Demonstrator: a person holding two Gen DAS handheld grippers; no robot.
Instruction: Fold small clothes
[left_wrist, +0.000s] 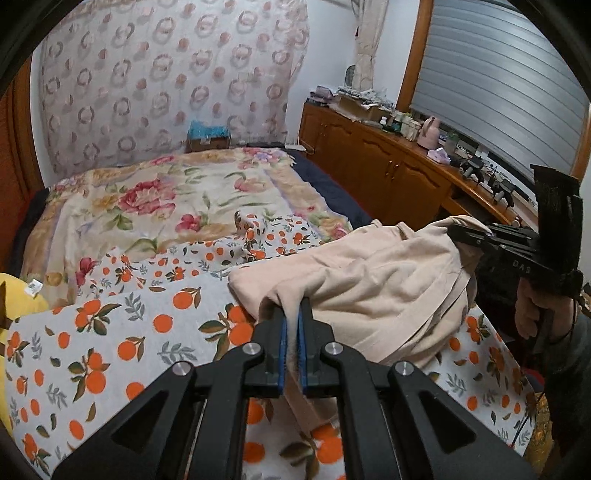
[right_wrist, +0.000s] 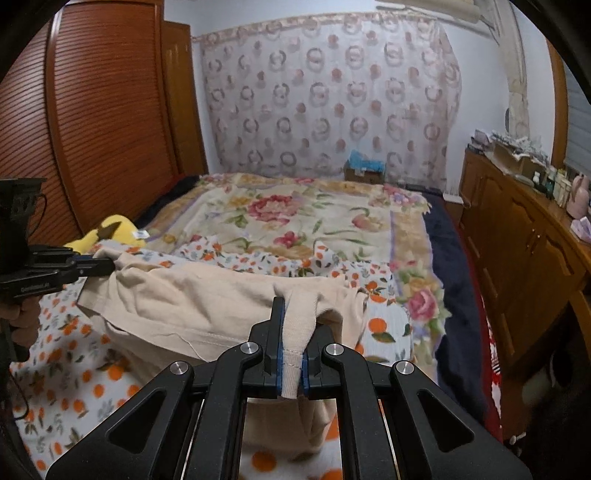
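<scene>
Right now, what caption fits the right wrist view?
Right gripper shut on beige cotton garment above orange-print bedsheet.

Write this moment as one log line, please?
left gripper: shut on beige garment | right gripper: shut on beige garment | garment: lifted over orange-print sheet

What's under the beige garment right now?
The beige garment, pinched by the left gripper and right gripper, hangs over the orange-print sheet. The sheet shows all around it; whatever lies directly beneath the cloth is covered.
</scene>
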